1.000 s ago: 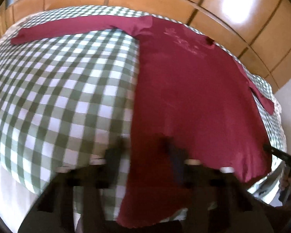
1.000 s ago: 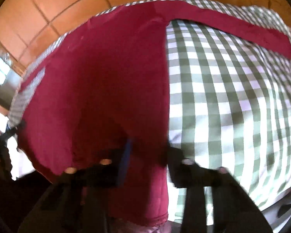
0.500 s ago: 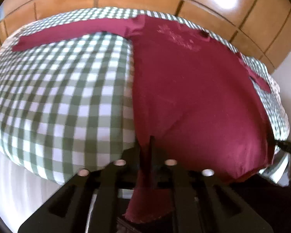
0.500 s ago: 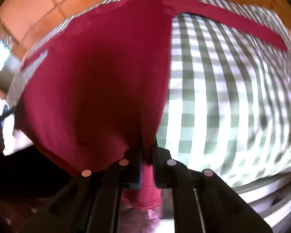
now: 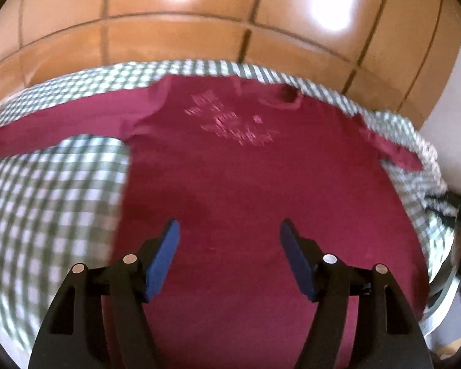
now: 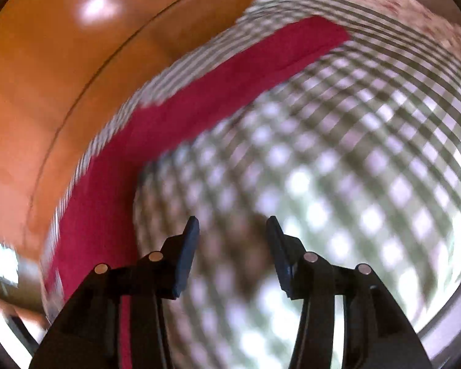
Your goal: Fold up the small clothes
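Your left gripper (image 5: pixel 230 230) has its two blue-padded fingers (image 5: pixel 166 252) spread wide with nothing between them. In the left wrist view they hover in the lower middle of the frame over the body of the dark red long-sleeved shirt (image 5: pixel 246 184); whether the tips touch the fabric cannot be told. The shirt lies flat, filling the centre and lower right of that frame, with a pale print (image 5: pixel 230 123) on its chest in the upper middle. One sleeve (image 5: pixel 61 129) stretches to the left edge, and the other runs off toward the right edge. Under it is the green-and-white checked cloth (image 5: pixel 46 200), showing at left and along the top and right rim of the garment.

Your right gripper (image 6: pixel 233 224) is also spread apart and holds nothing. In the right wrist view its fingers (image 6: pixel 187 252) sit in the lower middle above bare checked cloth, just right of the shirt's edge. A red sleeve (image 6: pixel 261 77) runs diagonally from the left of the frame to the upper right. This view is blurred. An orange-brown wooden panel (image 5: pixel 199 30) fills the top of both views.
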{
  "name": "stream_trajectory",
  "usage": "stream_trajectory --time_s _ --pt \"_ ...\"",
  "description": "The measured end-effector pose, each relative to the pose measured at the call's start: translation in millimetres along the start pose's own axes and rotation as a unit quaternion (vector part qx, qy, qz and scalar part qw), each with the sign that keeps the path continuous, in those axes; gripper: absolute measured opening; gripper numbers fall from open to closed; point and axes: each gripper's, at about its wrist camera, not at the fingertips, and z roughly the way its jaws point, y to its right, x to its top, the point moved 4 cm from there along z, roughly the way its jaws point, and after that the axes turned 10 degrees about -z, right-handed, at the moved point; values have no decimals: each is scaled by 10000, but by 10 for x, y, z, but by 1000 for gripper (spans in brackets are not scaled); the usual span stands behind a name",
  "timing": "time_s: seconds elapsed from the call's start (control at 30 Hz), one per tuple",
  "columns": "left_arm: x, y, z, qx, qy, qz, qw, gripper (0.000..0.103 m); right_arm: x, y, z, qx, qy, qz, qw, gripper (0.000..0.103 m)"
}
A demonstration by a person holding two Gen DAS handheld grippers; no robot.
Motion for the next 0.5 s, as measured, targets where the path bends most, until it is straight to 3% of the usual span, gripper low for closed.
stream_trajectory --time_s 0.13,0.27,0.5 --pt "-68 46 246 130 -312 143 9993 67 466 376 175 -91 331 865 9957 44" --pt "-124 7 330 232 -353 168 9990 69 851 621 388 -279 514 1388 9886 42" --pt "-105 43 428 363 -395 148 9985 77 1321 876 547 -637 646 1563 9835 39"
